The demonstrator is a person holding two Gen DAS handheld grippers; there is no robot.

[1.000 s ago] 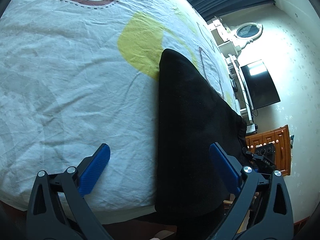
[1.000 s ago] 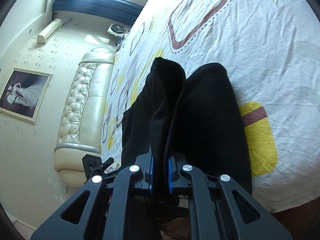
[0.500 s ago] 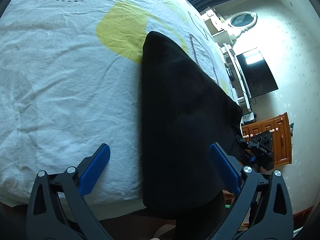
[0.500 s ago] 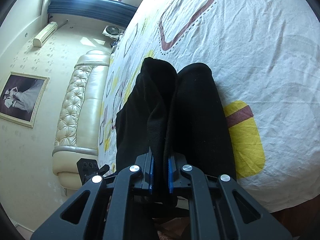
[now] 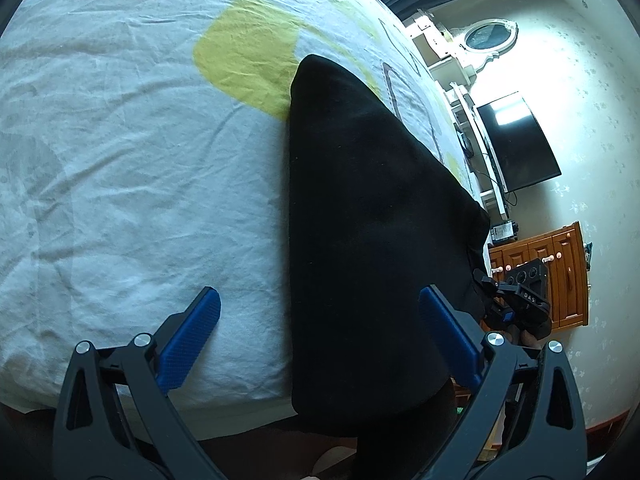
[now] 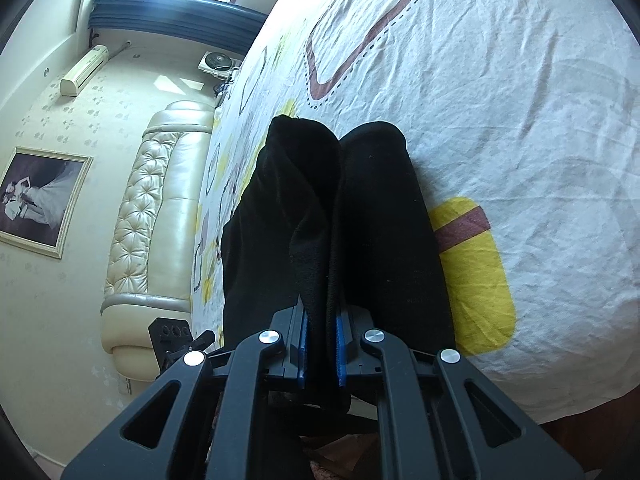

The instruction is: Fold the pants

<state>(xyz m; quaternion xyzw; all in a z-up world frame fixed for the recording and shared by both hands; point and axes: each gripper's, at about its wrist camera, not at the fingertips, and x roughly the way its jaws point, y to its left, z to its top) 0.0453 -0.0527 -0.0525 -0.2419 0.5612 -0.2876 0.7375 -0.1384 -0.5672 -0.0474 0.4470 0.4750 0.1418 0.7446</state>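
Black pants [image 5: 372, 216] lie on a white patterned bed sheet [image 5: 132, 184], with their near end hanging over the bed's front edge. My left gripper [image 5: 320, 312] is open and empty, its blue pads to either side of the pants' left edge, above the cloth. My right gripper [image 6: 320, 332] is shut on a pinched fold of the pants [image 6: 332, 208] and holds that fold raised above the bed. The right gripper also shows in the left wrist view [image 5: 516, 304], at the pants' right edge.
The sheet [image 6: 500, 120] spreads wide on both sides of the pants. A cream tufted headboard [image 6: 152, 224] stands at the left in the right wrist view. A television [image 5: 516, 144] and a wooden cabinet [image 5: 552, 276] stand beyond the bed's right side.
The left wrist view has swung: the pants shifted left, then back right. The right gripper stays shut on the fold, and its view has shifted slightly.
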